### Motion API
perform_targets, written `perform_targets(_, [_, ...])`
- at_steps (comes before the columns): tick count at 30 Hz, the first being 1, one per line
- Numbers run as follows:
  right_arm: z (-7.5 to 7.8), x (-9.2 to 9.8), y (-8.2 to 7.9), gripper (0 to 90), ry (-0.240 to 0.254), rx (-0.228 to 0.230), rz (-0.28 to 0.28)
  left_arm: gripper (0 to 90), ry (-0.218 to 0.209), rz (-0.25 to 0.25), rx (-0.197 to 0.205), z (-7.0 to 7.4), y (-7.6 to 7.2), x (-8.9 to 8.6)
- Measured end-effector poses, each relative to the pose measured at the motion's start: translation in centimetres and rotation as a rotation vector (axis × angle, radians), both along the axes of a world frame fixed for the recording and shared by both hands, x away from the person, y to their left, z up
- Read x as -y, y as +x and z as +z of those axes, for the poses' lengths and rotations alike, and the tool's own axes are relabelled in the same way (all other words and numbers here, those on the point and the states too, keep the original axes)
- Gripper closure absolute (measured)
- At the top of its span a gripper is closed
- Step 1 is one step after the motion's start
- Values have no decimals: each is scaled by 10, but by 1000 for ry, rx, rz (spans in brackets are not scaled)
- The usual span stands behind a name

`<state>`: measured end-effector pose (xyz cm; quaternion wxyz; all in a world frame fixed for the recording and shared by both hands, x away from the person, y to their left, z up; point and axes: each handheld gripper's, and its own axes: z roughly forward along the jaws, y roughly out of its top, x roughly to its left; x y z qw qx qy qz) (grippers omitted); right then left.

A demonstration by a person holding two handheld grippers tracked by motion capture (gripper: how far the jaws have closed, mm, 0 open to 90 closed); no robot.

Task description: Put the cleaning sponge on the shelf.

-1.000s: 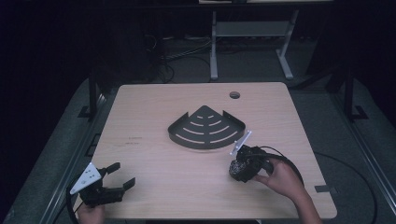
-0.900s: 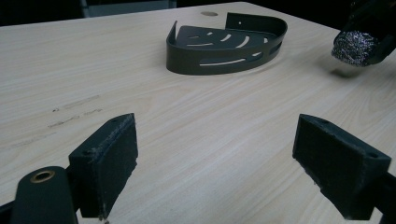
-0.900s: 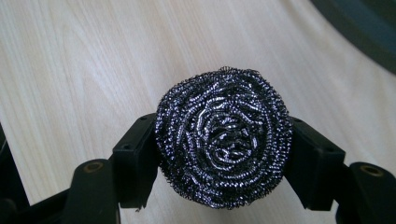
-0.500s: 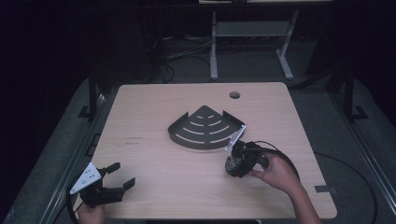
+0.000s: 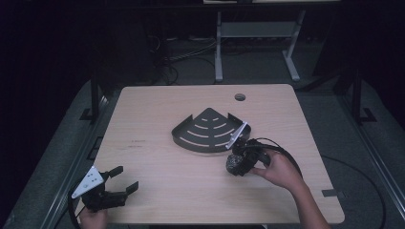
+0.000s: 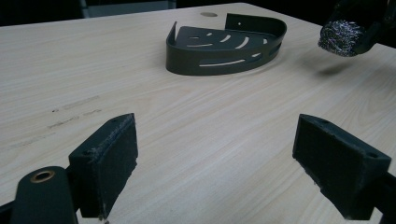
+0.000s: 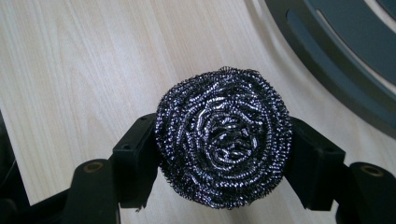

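Your right tongs (image 7: 224, 154) are clamped on the round steel-wool scourer (image 7: 224, 142), at five o'clock from the dark slotted metal corner basket (image 5: 210, 131). Carry it toward eleven o'clock, over the rim. Your left tongs (image 6: 229, 163) sit apart, empty.

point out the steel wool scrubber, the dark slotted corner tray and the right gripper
round steel wool scrubber (image 7: 224, 142), right gripper view, middle of its coiled face
dark slotted fan-shaped metal corner tray (image 5: 207, 131), high view, slotted floor
right gripper (image 7: 224, 158), right gripper view, between its pads, clamped on the scrubber
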<state>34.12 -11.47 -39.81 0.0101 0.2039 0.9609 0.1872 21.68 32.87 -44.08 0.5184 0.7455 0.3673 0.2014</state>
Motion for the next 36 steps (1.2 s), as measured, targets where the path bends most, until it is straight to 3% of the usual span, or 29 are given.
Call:
perform_targets(24, [19, -25, 16, 329, 6, 21, 35, 133, -5, 2, 4, 0, 0, -1])
perform_targets(36, [23, -33, 29, 329, 7, 7, 38, 133, -2, -1, 3, 0, 0, -1])
